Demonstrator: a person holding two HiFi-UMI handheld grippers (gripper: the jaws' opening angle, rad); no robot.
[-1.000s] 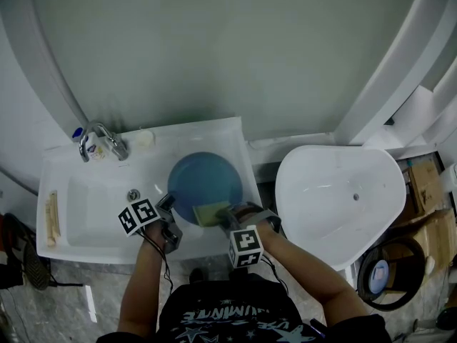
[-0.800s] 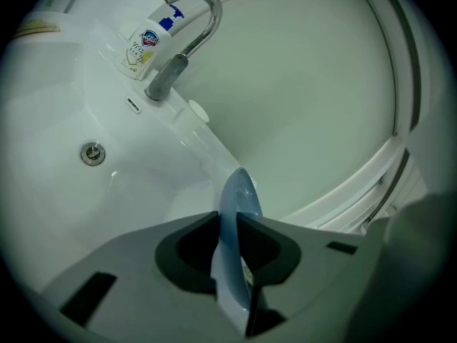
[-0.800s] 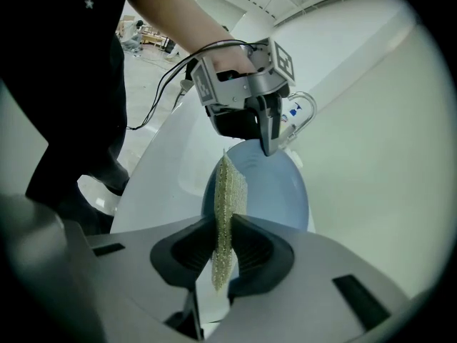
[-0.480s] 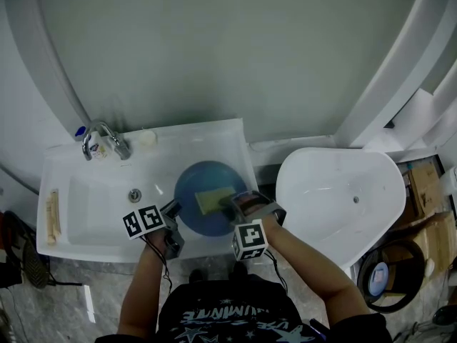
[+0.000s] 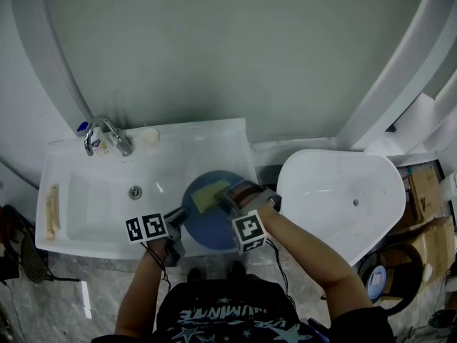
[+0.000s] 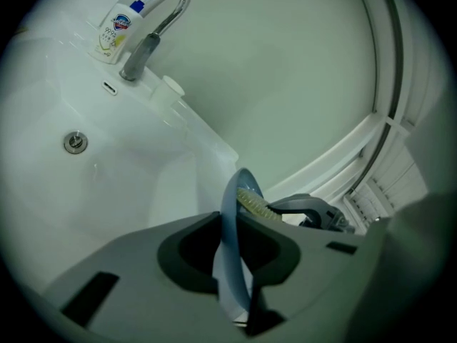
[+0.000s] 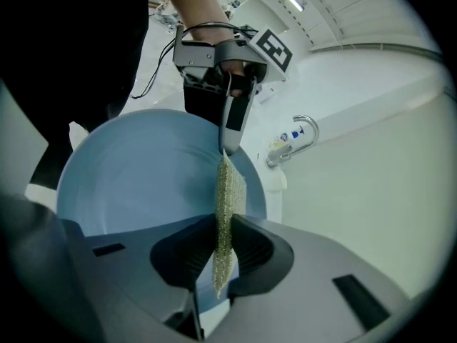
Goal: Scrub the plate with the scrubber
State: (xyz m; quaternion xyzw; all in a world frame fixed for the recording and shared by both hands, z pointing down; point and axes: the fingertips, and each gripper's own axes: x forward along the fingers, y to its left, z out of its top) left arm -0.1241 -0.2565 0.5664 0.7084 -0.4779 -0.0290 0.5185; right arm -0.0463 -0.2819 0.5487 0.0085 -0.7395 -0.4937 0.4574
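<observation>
Plate scrubbing over sink's front right corner.
Sink (image 5: pixel 78 213) underneath, likely to catch drips; plate (image 5: pixel 212 229) held tilted above its front right corner, rim clamped in left claw (image 5: pixel 178 219), seemingly to steady it against rubbing; scrubber (image 5: pixel 206 196) pinched in right claw (image 5: pixel 227 194), laid against plate's upper face near far rim for wiping.

In the head view my right claw (image 5: pixel 225 194) covers one end of the scrubber (image 5: pixel 203 196) and part of the plate (image 5: pixel 203 227); the print on the bottle (image 6: pixel 116 33) beside the tap (image 6: pixel 143 48) is too small to read
</observation>
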